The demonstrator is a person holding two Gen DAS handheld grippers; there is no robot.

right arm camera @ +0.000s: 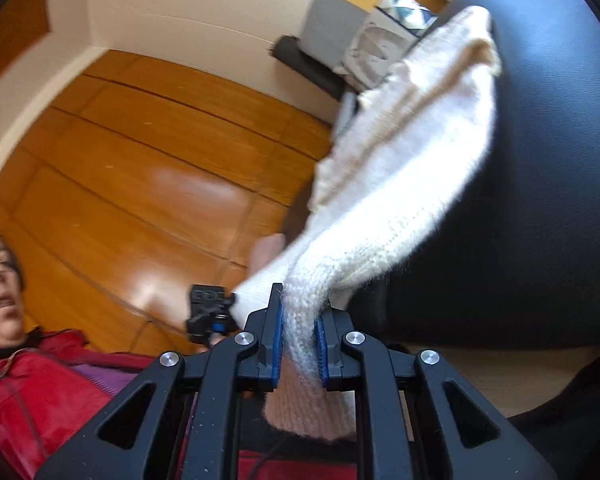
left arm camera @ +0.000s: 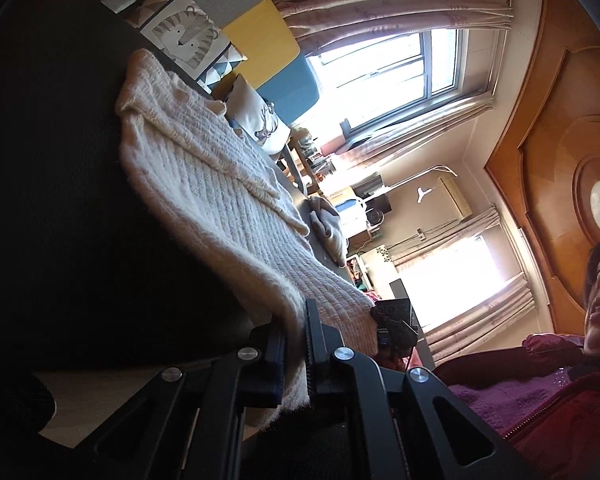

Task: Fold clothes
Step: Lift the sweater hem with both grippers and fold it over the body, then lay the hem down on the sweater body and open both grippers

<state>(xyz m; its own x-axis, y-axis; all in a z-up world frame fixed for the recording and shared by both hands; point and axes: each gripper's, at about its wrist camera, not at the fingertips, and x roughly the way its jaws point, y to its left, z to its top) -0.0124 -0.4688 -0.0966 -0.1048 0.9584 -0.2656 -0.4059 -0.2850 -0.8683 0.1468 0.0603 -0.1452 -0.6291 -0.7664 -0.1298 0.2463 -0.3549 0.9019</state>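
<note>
A black worktop (left arm camera: pixel 72 208) with a smooth, faintly leathery sheen takes up most of the left wrist view and the right side of the right wrist view. On it lies one cream knitted sweater (left arm camera: pixel 220 200), chunky and ribbed, with a fuzzy nap and a part of it folded over its upper half; most of it rests on the worktop, while its near hem is raised off the surface between the two grippers. In the right wrist view the same knit hangs as a thick white roll stretching from the far end of the worktop to the camera. A person in a glossy red jacket (right arm camera: pixel 40 392) over a purple fleecy layer is at the edge of both views. Beyond the sweater sits a second, smaller crumpled beige garment (left arm camera: pixel 327 224) on the worktop. Two patterned cushions are visible behind: one with a striped animal print (left arm camera: pixel 188 36), one pale (left arm camera: pixel 256 112). The left gripper (left arm camera: pixel 296 352), black with blue pads, has its fingers clenched on a thin edge of the hem. The right gripper (right arm camera: pixel 300 344), of the same make, has its fingers clamped around a thicker bunch of the knit, which spills out below the pads.
</note>
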